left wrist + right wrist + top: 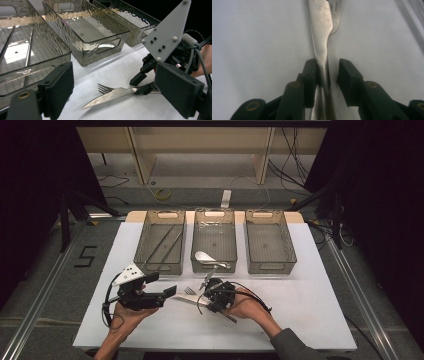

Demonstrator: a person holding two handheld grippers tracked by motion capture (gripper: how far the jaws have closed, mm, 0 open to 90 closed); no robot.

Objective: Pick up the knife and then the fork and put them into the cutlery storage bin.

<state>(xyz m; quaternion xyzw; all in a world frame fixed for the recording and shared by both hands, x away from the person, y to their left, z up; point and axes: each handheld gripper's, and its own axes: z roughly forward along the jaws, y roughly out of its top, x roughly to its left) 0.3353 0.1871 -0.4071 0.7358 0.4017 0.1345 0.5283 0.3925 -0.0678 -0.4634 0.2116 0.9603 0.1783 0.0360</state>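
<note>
— Inspecting the right gripper [209, 289] first: what do we record between its jaws?

— We record a knife [321, 37] lying on the white table [300, 295], its handle running between the two pads. The left pad [310, 75] touches the handle; a narrow gap separates the other pad from it, so we class the jaws as narrowed around the knife, not yet clamped.

— And beside it?

— A fork [103, 88] lies just beyond the blade, partly under it, tines pointing away from that gripper.

— The left gripper [170, 292]?

— Its jaws stand wide apart, holding nothing; the knife tip lies just ahead of them. Three trays [215, 262] sit beyond both grippers.
</note>
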